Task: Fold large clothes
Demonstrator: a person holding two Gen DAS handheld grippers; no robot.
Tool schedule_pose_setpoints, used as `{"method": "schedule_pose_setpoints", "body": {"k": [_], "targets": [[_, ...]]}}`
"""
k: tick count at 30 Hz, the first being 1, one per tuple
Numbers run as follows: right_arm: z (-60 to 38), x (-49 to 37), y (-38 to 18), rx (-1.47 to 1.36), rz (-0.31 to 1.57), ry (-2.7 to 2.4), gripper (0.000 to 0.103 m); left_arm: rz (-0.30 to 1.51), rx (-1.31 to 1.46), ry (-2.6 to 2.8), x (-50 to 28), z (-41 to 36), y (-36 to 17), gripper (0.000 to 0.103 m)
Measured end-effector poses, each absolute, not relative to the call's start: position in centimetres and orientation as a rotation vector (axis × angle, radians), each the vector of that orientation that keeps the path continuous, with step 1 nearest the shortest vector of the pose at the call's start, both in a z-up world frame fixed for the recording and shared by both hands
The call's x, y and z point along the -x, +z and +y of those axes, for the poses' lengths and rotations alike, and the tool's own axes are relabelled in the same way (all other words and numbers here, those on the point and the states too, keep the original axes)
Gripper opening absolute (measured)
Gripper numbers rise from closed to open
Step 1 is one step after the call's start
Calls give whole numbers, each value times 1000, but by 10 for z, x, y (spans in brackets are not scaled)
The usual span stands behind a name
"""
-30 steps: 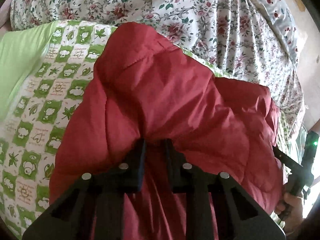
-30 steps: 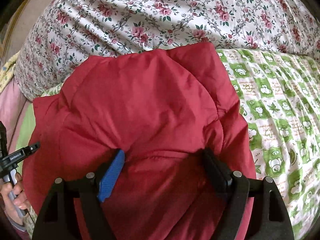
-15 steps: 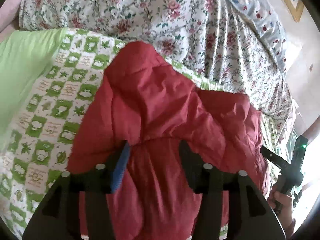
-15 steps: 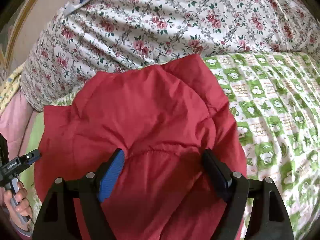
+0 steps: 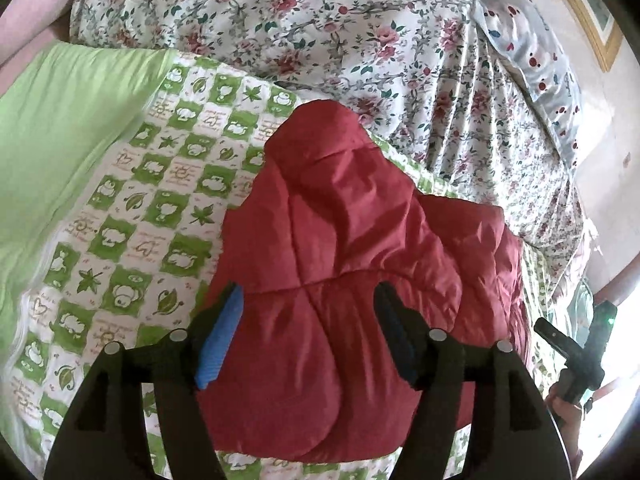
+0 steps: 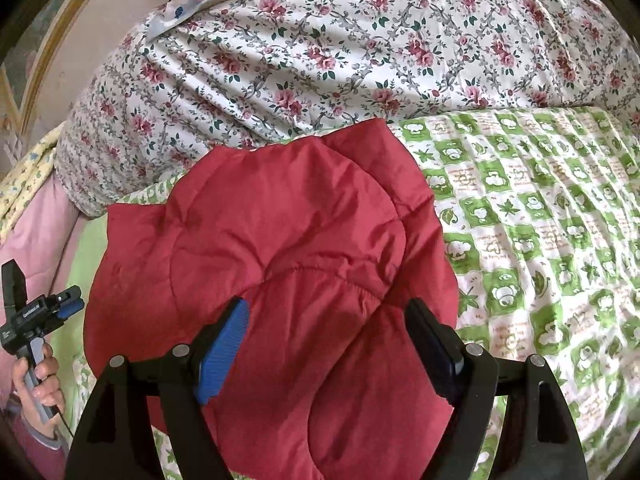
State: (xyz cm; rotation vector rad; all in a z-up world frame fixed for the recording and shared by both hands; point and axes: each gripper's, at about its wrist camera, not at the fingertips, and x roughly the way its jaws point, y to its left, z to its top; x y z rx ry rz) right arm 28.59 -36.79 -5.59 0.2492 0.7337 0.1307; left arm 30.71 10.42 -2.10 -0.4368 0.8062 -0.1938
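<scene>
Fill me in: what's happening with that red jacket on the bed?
A person is folding the red quilted jacket, which lies bunched on the green-checked bedspread below a floral duvet. The left hand-held gripper has just been opening its jaws; nothing is pinched between them, the jacket simply lies beneath. The right hand-held gripper is open over it too.

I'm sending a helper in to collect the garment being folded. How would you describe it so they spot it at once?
Start from the bed, where a big floral duvet is heaped at the far side. In front of it lies a green-and-white checked quilt, and on that quilt sits the red padded jacket. It is the only plain, unpatterned red piece, puffy and stitched in panels.
</scene>
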Motion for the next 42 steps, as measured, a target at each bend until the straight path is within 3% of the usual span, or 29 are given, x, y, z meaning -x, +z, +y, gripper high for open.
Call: {"method": "schedule_pose_setpoints", "body": {"k": [6,21,24,33,42], "targets": [[-376,-276,-53,-266,731,125,88,827,465,-223,-305,118,-29,67],[-408,-273,-72,-391,755,134,90,873,544,-267,-314,133,-54,67],[-416,-274,-78,-428,761,145,91,877,563,-290,-317,134,-58,82],[-435,-288,-117,-568,849,189,92,917,588,-332,-329,127,-76,84],[-438,-301,-144,-690,884,268,101,935,671,-381,-343,122,-92,90]]}}
